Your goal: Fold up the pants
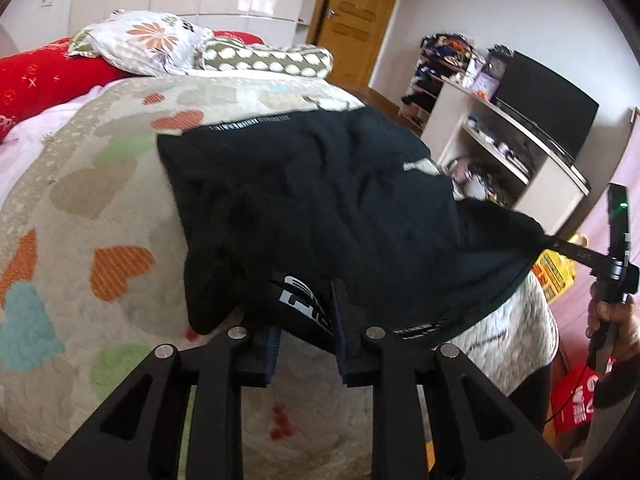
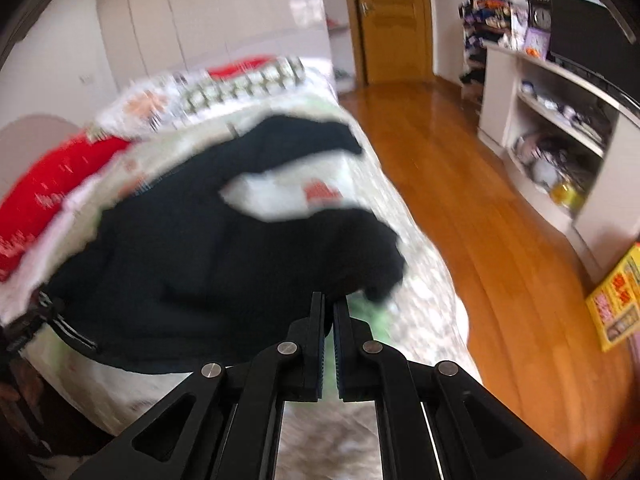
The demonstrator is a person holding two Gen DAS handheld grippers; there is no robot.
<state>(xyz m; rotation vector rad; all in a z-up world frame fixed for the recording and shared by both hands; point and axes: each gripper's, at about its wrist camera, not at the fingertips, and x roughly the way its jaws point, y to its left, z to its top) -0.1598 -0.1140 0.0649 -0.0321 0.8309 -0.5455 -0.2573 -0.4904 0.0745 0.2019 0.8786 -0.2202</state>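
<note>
Both tongs are gripping the pants. Left tongs [image 1: 306, 344] are standing partly open, their pads apart with a fold of black cloth bearing white lettering held between them; whether the pads are truly pinching or the cloth is only draped through them is hard to tell. Right tongs [image 2: 329, 308] are nearly closed, the pads almost touching and nipping a bunched edge of the pants [image 1: 320, 200].

The pants are lying crumpled on the bed [image 1: 80, 240], over its heart-patterned blanket, near the foot end, with the pillows [image 1: 152, 40] well beyond them. The garment is spreading straight ahead of both tongs, its near edge lifted at the two grips and the rest sagging onto the blanket. Seen from the right wrist, the long axis seems to be running away from the tongs toward the pillows, with a leg or cuff end [image 2: 316, 136] trailing farthest out; blur is making that uncertain. The right tongs [image 1: 560, 246] are also showing at the pants' right corner in the left view, so the grips are sitting at opposite sides of the near edge, neither clearly nearer the far end. Any fold, I judge, would be carrying this near edge forward along that axis.
</note>
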